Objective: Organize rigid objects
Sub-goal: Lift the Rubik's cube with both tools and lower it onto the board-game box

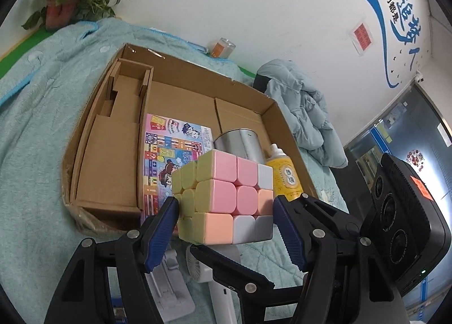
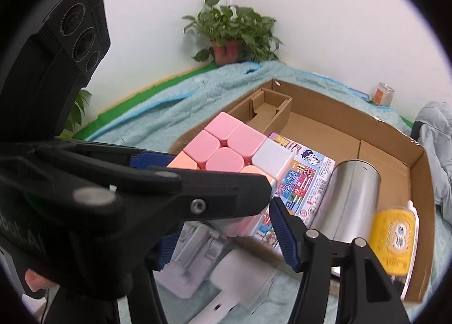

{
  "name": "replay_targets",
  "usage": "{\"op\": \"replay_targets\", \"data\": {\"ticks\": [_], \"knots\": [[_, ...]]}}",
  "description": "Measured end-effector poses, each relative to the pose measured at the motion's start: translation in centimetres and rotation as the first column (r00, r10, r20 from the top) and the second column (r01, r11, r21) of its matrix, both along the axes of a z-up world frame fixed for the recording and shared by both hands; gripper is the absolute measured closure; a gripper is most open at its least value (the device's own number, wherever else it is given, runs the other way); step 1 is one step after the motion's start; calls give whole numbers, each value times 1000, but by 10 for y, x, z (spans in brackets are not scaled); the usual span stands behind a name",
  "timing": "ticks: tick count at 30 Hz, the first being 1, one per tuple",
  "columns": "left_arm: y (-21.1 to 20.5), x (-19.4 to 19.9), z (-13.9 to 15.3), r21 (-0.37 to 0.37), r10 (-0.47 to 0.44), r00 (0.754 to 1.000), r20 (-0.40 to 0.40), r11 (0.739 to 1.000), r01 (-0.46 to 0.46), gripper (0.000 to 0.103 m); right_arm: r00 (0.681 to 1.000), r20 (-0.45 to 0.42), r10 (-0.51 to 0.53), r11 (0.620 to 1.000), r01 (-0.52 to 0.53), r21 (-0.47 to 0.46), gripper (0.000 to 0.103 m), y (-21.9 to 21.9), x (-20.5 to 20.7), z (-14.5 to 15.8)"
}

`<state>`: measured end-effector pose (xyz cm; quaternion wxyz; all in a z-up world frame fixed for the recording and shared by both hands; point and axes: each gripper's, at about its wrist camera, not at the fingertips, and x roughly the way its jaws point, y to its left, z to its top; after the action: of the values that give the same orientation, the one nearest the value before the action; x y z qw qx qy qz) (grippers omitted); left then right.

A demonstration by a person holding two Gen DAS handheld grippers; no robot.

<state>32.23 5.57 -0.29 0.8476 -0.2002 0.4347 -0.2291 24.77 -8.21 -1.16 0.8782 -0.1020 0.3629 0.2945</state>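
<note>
My left gripper [image 1: 226, 211] is shut on a pastel puzzle cube [image 1: 223, 197], its blue pads pressing two opposite sides. The cube [image 2: 226, 149] hangs over the near edge of an open cardboard box [image 1: 84, 154]. In the box lie a colourful game pack [image 1: 169, 154], a silver can [image 1: 240, 143] and a yellow bottle [image 1: 285, 180]. One left finger [image 2: 197, 191] crosses the right wrist view. My right gripper [image 2: 223, 228] sits low beside it with its jaws apart; its left pad is mostly hidden. Nothing is pressed between its pads.
A white hand fan [image 2: 240, 273] and a pale grey plastic piece [image 2: 192, 253] lie on the teal blanket [image 1: 36, 126] in front of the box. A cardboard insert [image 1: 113, 140] fills the box's left side. Behind are a potted plant [image 2: 231, 33], a glass jar [image 1: 223, 47] and a blue jacket [image 1: 305, 109].
</note>
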Motion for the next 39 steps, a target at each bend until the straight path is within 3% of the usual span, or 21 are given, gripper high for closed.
{"op": "replay_targets", "data": {"ticks": [9, 14, 22, 29, 33, 36, 38, 39], "knots": [[6, 37, -37, 32, 23, 996, -87, 999, -20, 41, 993, -118, 27, 999, -24, 27, 44, -1, 44, -30], [7, 33, -49, 43, 9, 996, -86, 999, -6, 53, 974, -224, 33, 998, -20, 60, 42, -6, 49, -46], [10, 19, -41, 99, 16, 999, -38, 995, -12, 56, 963, -262, 69, 993, -41, 114, 50, -10, 51, -49], [7, 13, -33, 94, -33, 999, -27, 995, 36, 56, 950, -307, 55, 993, -20, 116, 47, -5, 58, -48], [15, 7, -26, 60, -47, 999, 16, 997, 46, 56, 954, -297, 43, 996, -19, 83, 45, -3, 55, -47], [18, 9, -21, 44, -64, 998, 29, 997, 63, 56, 971, -238, 38, 995, -15, 97, 45, -8, 44, -38], [18, 15, -23, 54, -72, 997, 13, 996, 71, 56, 981, -190, 37, 993, -15, 116, 52, -12, 37, -31], [19, 17, -26, 69, -65, 998, -5, 995, 65, 56, 986, -167, 28, 993, -8, 120, 60, -13, 35, -28]]}}
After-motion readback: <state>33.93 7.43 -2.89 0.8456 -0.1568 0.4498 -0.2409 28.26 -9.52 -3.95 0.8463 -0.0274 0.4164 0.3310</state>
